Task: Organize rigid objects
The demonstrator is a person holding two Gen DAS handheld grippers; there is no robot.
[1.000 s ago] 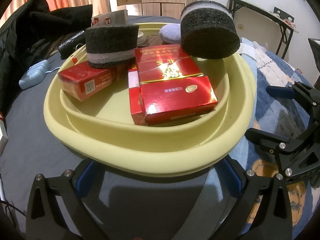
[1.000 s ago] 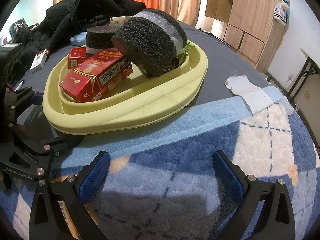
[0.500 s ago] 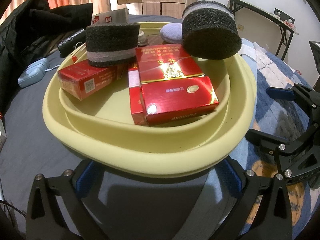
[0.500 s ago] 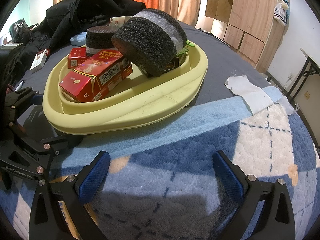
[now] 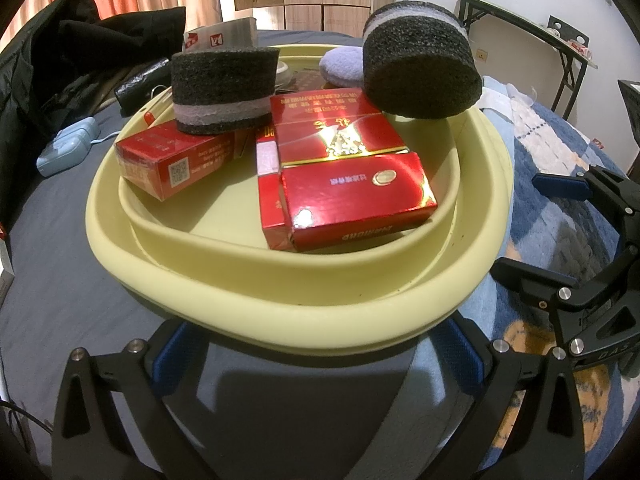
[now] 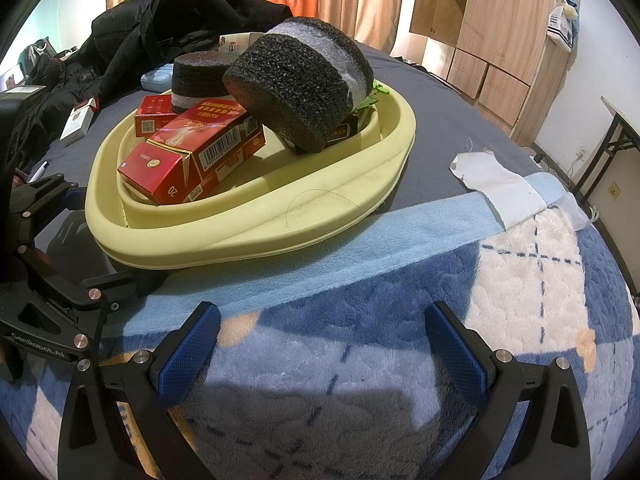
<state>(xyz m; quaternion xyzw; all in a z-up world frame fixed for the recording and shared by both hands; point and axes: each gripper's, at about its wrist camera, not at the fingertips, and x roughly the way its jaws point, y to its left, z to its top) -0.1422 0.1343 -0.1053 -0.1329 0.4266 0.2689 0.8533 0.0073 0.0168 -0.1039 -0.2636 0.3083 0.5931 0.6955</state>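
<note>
A pale yellow basin (image 5: 304, 300) (image 6: 256, 232) rests on the bed. In it lie red cigarette boxes: a stacked pair (image 5: 344, 184) (image 6: 192, 152) at the front and one (image 5: 168, 160) on the left under a black foam cylinder (image 5: 224, 88). A second, larger black foam cylinder (image 5: 420, 76) (image 6: 300, 80) leans on the far rim. My left gripper (image 5: 316, 356) is open, its fingers under the basin's near rim. My right gripper (image 6: 316, 344) is open over the blue blanket, right of the basin, holding nothing.
Dark clothing (image 6: 168, 12) is heaped behind the basin. A light blue case (image 5: 66, 148) and a white-red cigarette pack (image 6: 78, 120) lie on the grey sheet at left. A white cloth (image 6: 496, 188) lies to the right. A wooden wardrobe (image 6: 500, 32) and a metal table (image 5: 528, 24) stand beyond.
</note>
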